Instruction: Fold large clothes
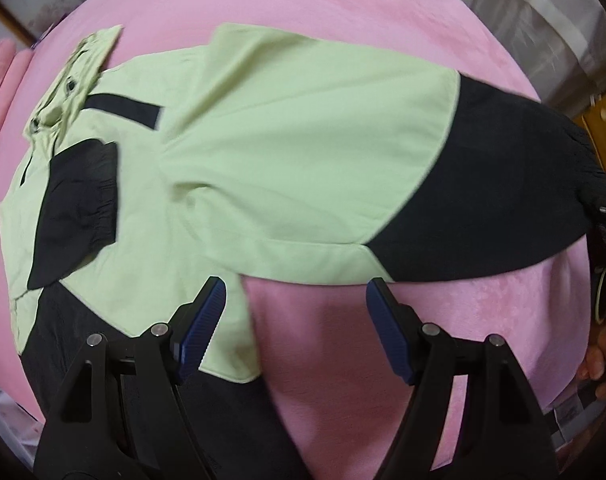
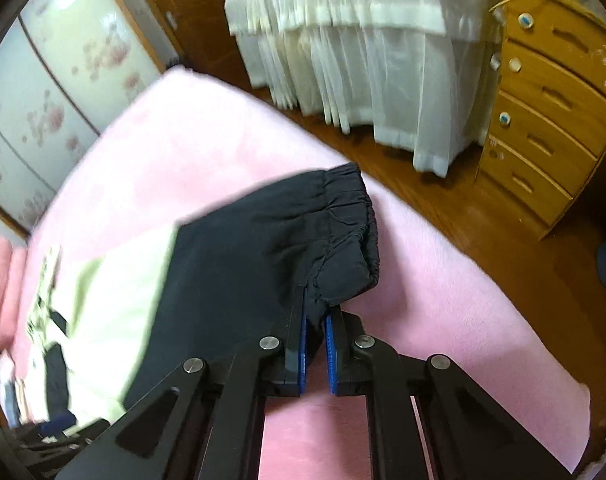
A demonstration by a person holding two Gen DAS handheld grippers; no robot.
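A light green jacket [image 1: 287, 152] with black sleeve ends lies spread on a pink bed [image 1: 343, 12]. One black sleeve end [image 1: 79, 200] is folded across its body at the left. The other sleeve [image 1: 483, 200] stretches out to the right. My left gripper [image 1: 297, 286] hangs open above the jacket's near edge, with nothing between its blue pads [image 1: 203, 320]. In the right wrist view my right gripper [image 2: 317, 304] is shut on a pinch of black cloth just below the gathered cuff [image 2: 343, 216] of that stretched sleeve. The green body [image 2: 115, 312] trails off to the left.
Beyond the bed's edge [image 2: 443, 280] is a wooden floor [image 2: 443, 208]. A wooden chest of drawers [image 2: 551, 120] stands at the right, white curtains [image 2: 363, 60] hang behind, and a flowered wardrobe [image 2: 43, 80] is at the left. A person's hand [image 1: 605, 344] shows at the right rim.
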